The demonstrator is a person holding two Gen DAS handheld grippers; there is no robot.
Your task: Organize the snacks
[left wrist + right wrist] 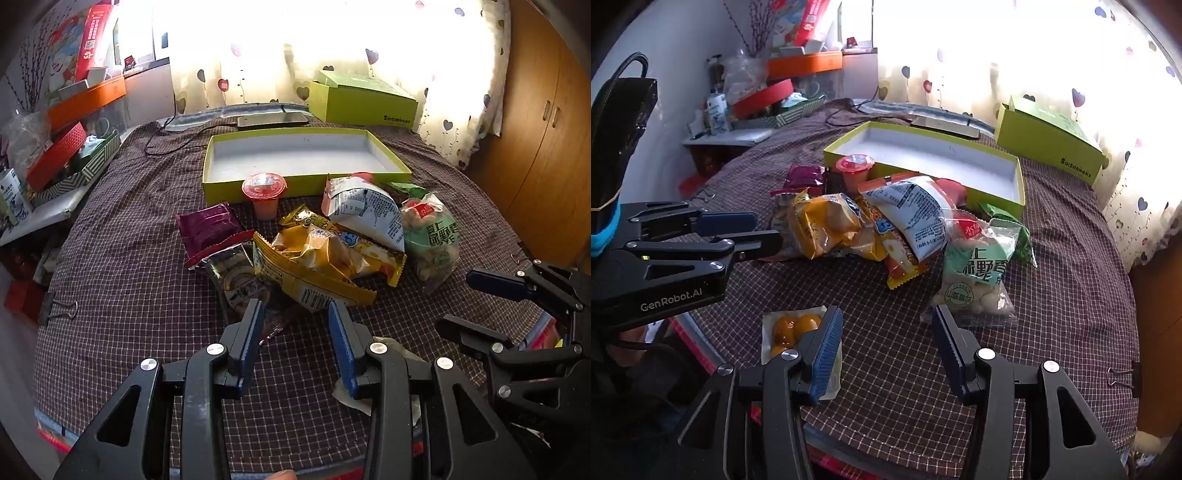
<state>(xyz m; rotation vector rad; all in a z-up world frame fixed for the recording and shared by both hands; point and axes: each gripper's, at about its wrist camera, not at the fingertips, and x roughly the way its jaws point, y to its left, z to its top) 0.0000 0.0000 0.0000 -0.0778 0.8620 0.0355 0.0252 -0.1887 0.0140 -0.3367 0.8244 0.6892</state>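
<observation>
A pile of snack packets lies on the checked cloth in front of an open yellow-green tray (214,184) (1021,192). It holds a yellow packet (317,266) (827,225), a white-blue packet (369,210) (916,214), a green-label bag (432,236) (975,277), a maroon packet (210,225) (805,177) and a red-lidded jelly cup (264,192) (855,168). My left gripper (295,314) (764,230) is open and empty just before the yellow packet. My right gripper (886,317) (458,299) is open and empty, near a clear pack of yellow balls (790,332).
A closed yellow-green box (365,105) (1049,144) stands behind the tray by the curtain. A phone (273,120) and cable lie at the back. Cluttered boxes (59,147) fill a shelf at left. A wooden cabinet (546,129) stands at right. Binder clips (59,310) (1123,376) hold the cloth.
</observation>
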